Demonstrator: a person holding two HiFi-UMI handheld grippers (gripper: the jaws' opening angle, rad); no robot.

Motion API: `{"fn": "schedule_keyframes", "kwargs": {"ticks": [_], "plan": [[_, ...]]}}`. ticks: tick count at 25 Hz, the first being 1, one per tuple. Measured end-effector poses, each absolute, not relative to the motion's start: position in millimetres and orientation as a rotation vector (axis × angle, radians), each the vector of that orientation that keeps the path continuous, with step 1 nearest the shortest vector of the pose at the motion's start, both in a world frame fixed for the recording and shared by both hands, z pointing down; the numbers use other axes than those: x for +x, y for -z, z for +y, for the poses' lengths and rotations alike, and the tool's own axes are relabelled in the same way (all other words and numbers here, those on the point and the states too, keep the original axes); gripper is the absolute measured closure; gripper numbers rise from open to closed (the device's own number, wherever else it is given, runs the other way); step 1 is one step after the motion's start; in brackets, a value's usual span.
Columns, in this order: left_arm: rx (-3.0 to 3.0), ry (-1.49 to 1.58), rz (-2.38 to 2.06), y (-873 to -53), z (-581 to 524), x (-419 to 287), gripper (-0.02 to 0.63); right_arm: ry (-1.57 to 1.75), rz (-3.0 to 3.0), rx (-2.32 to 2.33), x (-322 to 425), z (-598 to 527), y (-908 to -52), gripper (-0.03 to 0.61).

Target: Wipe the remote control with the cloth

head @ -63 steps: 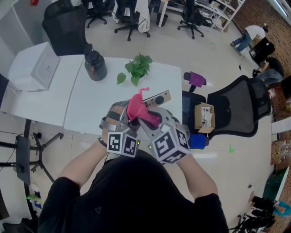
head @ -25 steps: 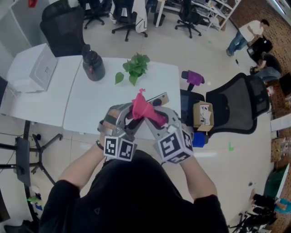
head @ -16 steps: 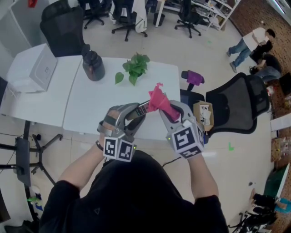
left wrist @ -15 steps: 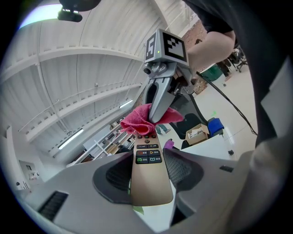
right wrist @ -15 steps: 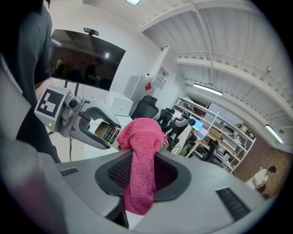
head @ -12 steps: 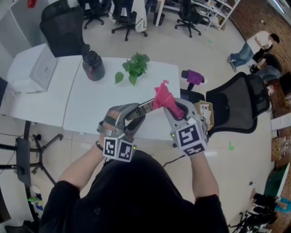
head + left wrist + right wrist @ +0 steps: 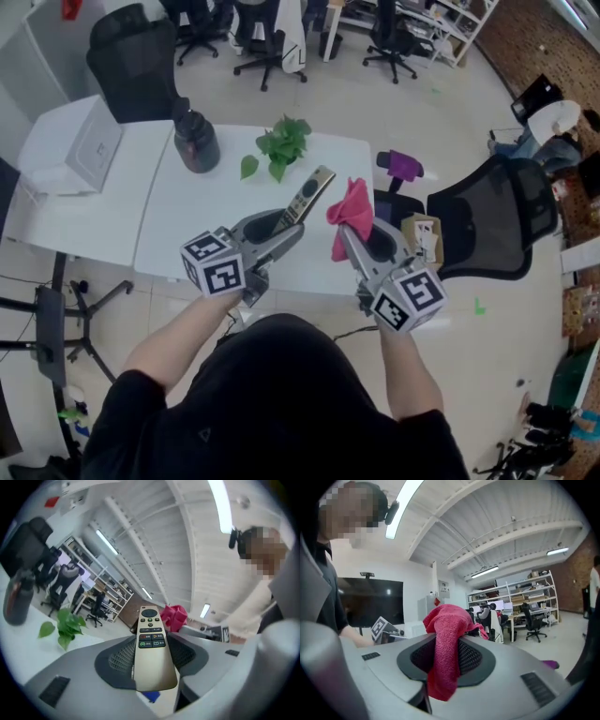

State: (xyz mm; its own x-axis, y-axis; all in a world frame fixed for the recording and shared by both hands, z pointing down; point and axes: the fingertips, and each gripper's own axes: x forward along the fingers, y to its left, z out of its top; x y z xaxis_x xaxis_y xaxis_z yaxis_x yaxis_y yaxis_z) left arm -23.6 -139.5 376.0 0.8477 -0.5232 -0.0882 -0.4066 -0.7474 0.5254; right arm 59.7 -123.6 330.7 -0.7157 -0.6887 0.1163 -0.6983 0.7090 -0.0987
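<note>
Both tools are up in front of the person, above the near edge of the tabletop [image 7: 187, 220]. The left tool [image 7: 289, 228] is clamped on the lower end of the remote control [image 7: 309, 195]. In the left gripper view the jaws pinch its gold body from both sides, button face toward the camera. The right tool [image 7: 354, 242] is closed narrow on the cloth [image 7: 352, 208], a pink bunch standing up out of the jaws with a tail hanging below them.

Here's the relation that matters. In the head view the remote control's long axis runs from 7 o'clock, where it is gripped, up to 1 o'clock, where its button end pokes free. The cloth sits at 3 o'clock from that free length, just beside it, with a sliver of daylight between the two, so no contact. The left gripper view agrees: the cloth shows past the remote control's top end, off at 1 o'clock.

So the right tool is the mover, by my reading. The cloth needs to travel toward 9 o'clock to meet the exposed face. It would then stroke along that 7-to-1 line while the left tool holds the remote control steady. Only the part beyond the left jaws is reachable, since the gripped end is covered.
</note>
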Motion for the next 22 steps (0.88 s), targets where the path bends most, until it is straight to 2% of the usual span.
{"fn": "schedule_keyframes", "kwargs": {"ticks": [4, 8, 14, 22], "plan": [[2.249, 0.641, -0.439, -355.9, -143.1, -27.5, 0.402, -0.467, -2.94, 1.029, 35.6, -112.8, -356.5, 0.471], [2.093, 0.784, -0.267, -340.2, -143.7, -27.8, 0.402, -0.593, -2.969, 0.91, 15.5, -100.9, -377.9, 0.471], [2.089, 0.717, -0.172, -343.0, -133.7, -17.6, 0.402, -0.584, -2.994, 0.847, 4.4, -101.9, -380.2, 0.471], [2.149, 0.575, -0.049, -351.3, -107.5, -2.8, 0.402, -0.52, -3.028, 0.971, 37.0, -129.8, -352.3, 0.471]]}}
